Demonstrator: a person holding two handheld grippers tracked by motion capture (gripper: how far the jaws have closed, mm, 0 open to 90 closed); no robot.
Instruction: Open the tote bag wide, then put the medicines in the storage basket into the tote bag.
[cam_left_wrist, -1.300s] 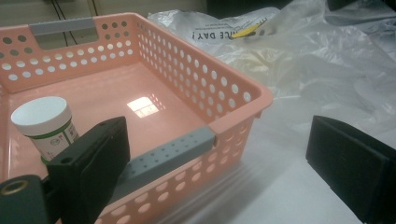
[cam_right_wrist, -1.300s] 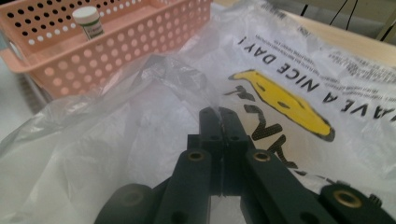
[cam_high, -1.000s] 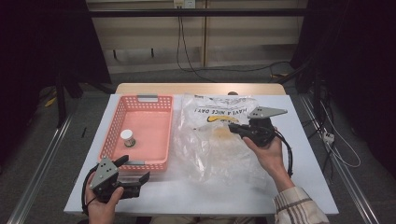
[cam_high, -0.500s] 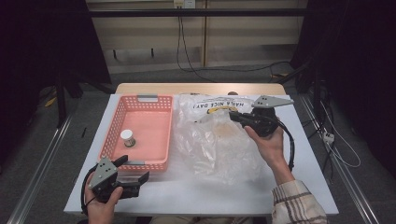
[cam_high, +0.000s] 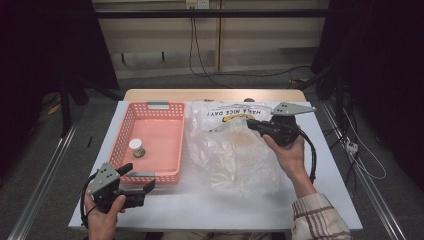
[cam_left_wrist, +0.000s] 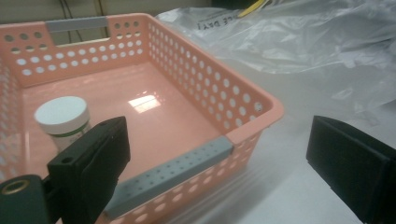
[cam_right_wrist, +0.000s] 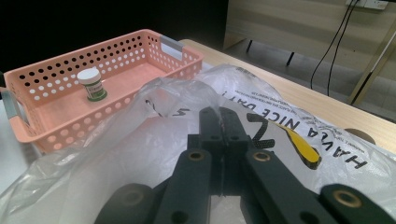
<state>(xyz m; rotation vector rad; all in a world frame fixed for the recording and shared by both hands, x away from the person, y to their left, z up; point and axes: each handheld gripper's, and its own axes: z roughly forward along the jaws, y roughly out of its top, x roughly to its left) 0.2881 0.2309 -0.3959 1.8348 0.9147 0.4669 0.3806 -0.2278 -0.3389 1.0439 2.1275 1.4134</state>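
We hold the clear plastic bag (cam_high: 232, 150) at its top edge in our right tongs (cam_right_wrist: 223, 122), jaws clamped on the film; it lies on the worktop (cam_high: 200, 205) beside the pink basket (cam_high: 150, 107). Its print reads "HAVE A NICE DAY!". Our left tongs (cam_high: 142, 187) stand apart, holding nothing.

I am holding my right gripper (cam_high: 251, 123) out over the far right of the table, jaws pressed together and pointing left. I am resting my left gripper (cam_high: 145, 184) at the near left edge, jaws spread wide, pointing right.
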